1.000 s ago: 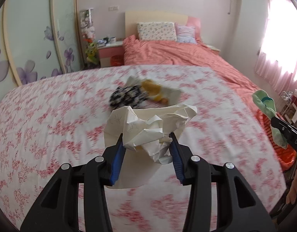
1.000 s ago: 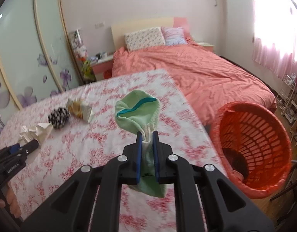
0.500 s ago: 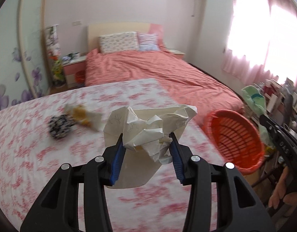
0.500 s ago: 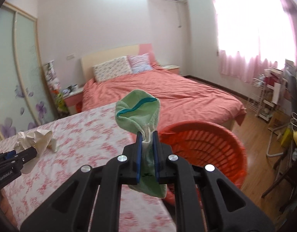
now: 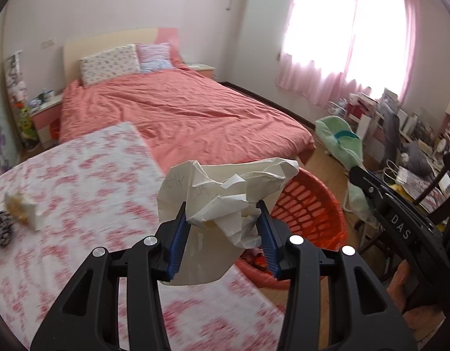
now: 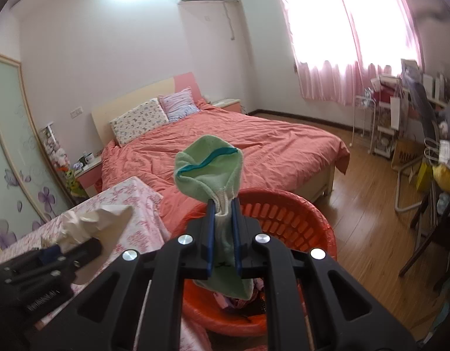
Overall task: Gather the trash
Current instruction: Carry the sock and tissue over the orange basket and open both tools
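My left gripper (image 5: pixel 223 219) is shut on a crumpled sheet of white paper (image 5: pixel 222 196), held over the edge of the floral bed near the orange basket (image 5: pixel 309 207). My right gripper (image 6: pixel 223 212) is shut on a light green sock (image 6: pixel 208 169) with a teal stripe, held above the orange basket (image 6: pixel 283 216). The sock also shows in the left wrist view (image 5: pixel 339 142), and the paper in the right wrist view (image 6: pixel 96 222). A crumpled wrapper (image 5: pixel 21 209) and a black-and-white ball (image 5: pixel 1 229) lie on the floral bed at the left.
The floral-sheeted bed (image 5: pixel 78 193) is below left. A coral-covered bed (image 6: pixel 254 146) stands behind the basket. Wooden floor (image 6: pixel 368 222), a cluttered desk with a chair (image 6: pixel 429 158) and pink curtains (image 6: pixel 342 58) are on the right. The basket holds some items at its bottom.
Both grippers have swung right, away from the floral bed toward the orange basket, which is now under the sock and beside the paper. Both grips are unchanged.
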Motion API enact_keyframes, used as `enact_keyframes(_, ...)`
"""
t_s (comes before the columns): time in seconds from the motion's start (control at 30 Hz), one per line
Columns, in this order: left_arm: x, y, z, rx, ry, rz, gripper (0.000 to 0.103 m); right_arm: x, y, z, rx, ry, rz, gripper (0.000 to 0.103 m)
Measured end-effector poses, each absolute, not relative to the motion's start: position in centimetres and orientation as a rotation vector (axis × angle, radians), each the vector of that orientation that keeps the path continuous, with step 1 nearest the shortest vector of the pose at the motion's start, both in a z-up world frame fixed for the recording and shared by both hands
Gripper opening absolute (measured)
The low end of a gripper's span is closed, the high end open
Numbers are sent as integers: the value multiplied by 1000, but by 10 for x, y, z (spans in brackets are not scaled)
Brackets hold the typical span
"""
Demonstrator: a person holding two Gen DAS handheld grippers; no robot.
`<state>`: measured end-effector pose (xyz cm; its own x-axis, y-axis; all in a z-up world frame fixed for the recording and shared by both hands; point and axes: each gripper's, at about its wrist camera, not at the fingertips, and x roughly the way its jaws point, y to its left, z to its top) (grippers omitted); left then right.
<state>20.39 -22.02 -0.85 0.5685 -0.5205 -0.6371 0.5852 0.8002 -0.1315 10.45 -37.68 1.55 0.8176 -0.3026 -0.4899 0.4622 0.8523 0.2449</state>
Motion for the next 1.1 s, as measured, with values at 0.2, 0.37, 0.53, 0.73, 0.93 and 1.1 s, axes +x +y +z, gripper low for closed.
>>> enact_keyframes(0.2, 217, -267, -33, 145, 761, -704, 50, 119, -420, -10, 463, 481, -419, 20)
enact_keyframes(0.37, 226, -276, -57, 181, 819, -677, 65, 130, -440, -36, 501, 517, -425, 38)
enact_keyframes(0.53, 231, -261, -68, 186, 857, -613, 66, 140, -434, -56, 465, 566, -434, 52)
enact_keyframes(0.73, 229, -218, -65, 227, 809, -482, 75, 152, -397, -59, 367, 611, -439, 65)
enact_keyframes(0.93, 236, -143, -57, 222, 780, -319, 79, 164, -360, -57, 303, 649, -389, 70)
enact_keyframes(1.1, 253, -65, -53, 179, 767, -149, 84, 176, -314, -54, 249, 671, -309, 74)
